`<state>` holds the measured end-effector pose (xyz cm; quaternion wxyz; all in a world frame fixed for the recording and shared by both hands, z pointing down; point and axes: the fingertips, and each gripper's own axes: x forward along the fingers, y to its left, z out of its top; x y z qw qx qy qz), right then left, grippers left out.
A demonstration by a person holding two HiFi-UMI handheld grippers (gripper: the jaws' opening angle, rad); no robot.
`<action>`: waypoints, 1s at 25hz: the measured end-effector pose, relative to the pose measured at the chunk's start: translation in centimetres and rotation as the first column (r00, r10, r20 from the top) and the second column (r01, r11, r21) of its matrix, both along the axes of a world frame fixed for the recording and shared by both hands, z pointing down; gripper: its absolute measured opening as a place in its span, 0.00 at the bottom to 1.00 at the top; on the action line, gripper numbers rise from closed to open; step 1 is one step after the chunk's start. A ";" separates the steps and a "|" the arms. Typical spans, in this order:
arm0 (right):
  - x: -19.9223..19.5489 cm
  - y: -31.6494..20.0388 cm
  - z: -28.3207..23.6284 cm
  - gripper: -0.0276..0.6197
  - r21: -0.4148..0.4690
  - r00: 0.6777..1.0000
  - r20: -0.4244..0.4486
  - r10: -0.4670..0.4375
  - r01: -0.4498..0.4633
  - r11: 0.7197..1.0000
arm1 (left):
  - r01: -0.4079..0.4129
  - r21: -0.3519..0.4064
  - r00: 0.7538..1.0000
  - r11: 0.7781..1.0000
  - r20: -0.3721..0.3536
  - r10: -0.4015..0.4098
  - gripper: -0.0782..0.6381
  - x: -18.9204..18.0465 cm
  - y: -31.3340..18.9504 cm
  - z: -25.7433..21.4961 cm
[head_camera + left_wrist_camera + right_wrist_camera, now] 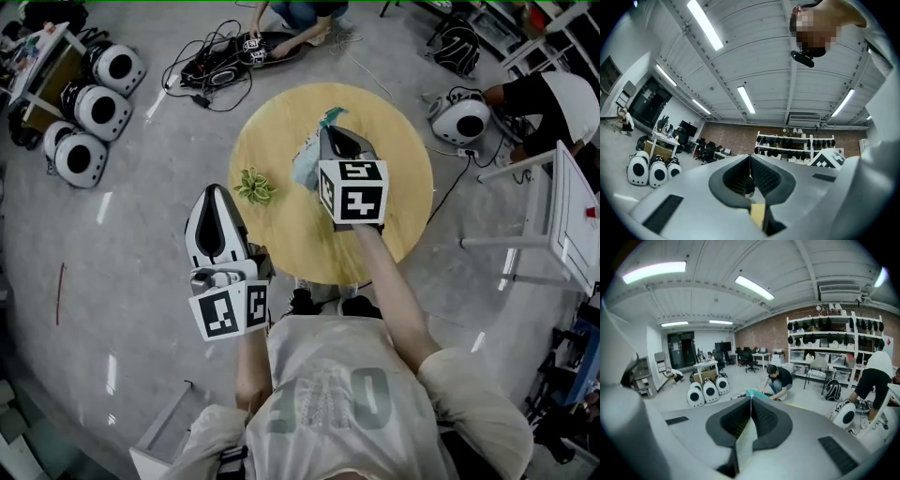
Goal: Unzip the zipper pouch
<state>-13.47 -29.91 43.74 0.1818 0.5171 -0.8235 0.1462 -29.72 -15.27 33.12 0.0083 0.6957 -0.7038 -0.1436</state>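
A pale blue zipper pouch [307, 165] with a teal end lies on the round wooden table [281, 234], under my right gripper [330, 133]. In the right gripper view the right gripper [751, 398] has its jaws together on a pale fold of the pouch [744, 442], and the teal end pokes out past the tips. My left gripper [214, 194] hangs off the table's left edge over the floor, apart from the pouch. In the left gripper view the left gripper [750, 157] is shut, points up into the room, and nothing is held.
A small green plant [253, 186] sits on the table's left part. White round pods [98, 109] stand on the floor at left, one more [461, 120] at right. Cables [211, 71] and a crouching person [292, 19] are beyond the table. A white table [574, 217] stands right.
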 end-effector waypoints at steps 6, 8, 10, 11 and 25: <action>4.8 4.5 -11.1 0.09 0.257 0.977 0.172 -0.123 0.076 0.963 | -0.119 0.050 0.993 0.992 0.033 0.117 0.15 6.1 -0.4 -4.0; 6.9 6.5 -14.1 0.09 0.338 0.964 0.212 -0.159 0.080 0.938 | -0.180 0.065 0.982 0.981 0.065 0.176 0.15 8.6 -0.7 -5.3; 9.0 8.6 -16.2 0.09 0.401 0.952 0.231 -0.203 0.097 0.911 | -0.242 0.077 0.966 0.967 0.111 0.233 0.15 11.6 -0.7 -6.6; 10.2 9.7 -16.9 0.09 0.425 0.946 0.236 -0.221 0.104 0.899 | -0.273 0.085 0.956 0.958 0.134 0.261 0.15 13.2 -0.5 -7.1; 19.4 16.6 -19.4 0.09 0.505 0.899 0.315 -0.304 0.112 0.856 | -0.618 0.152 0.767 0.772 0.332 0.549 0.15 27.6 2.3 -12.1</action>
